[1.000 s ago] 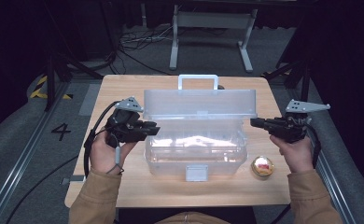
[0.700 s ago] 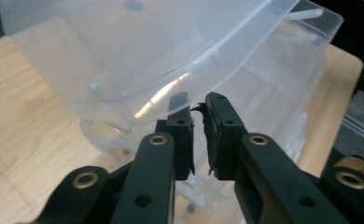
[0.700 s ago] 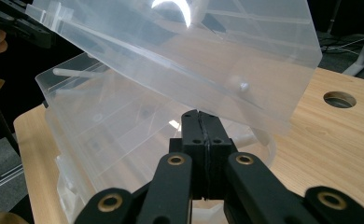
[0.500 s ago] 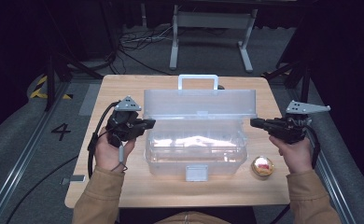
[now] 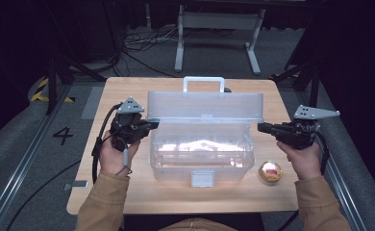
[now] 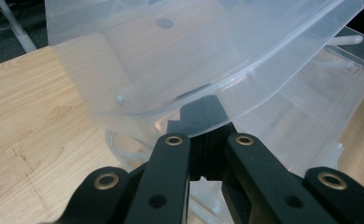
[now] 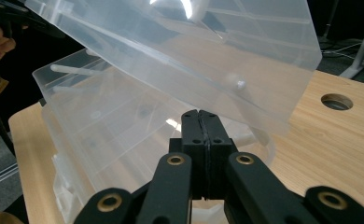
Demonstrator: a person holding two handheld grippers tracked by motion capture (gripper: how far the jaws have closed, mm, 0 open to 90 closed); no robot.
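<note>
Wooden table (image 5: 128, 192) carries the work, ringed by dark floor and cables. Nearest the person, a small round gold-wrapped item (image 5: 270, 172) lies just beside the right gripper (image 5: 265, 127), at the front corner of the clear plastic box (image 5: 200, 156). That gripper's jaws are pressed together, tips at the box's end under the raised lid (image 5: 205, 106). The left gripper (image 5: 153, 125) meets the opposite end; its jaws stand close, whether clamped on the lid edge cannot be told. The lid is tilted up, its handle (image 5: 204, 83) beyond both tools. Judged step: lid handling, half open. The next move calls for even motion at both ends, keeping the box from sliding.
</note>
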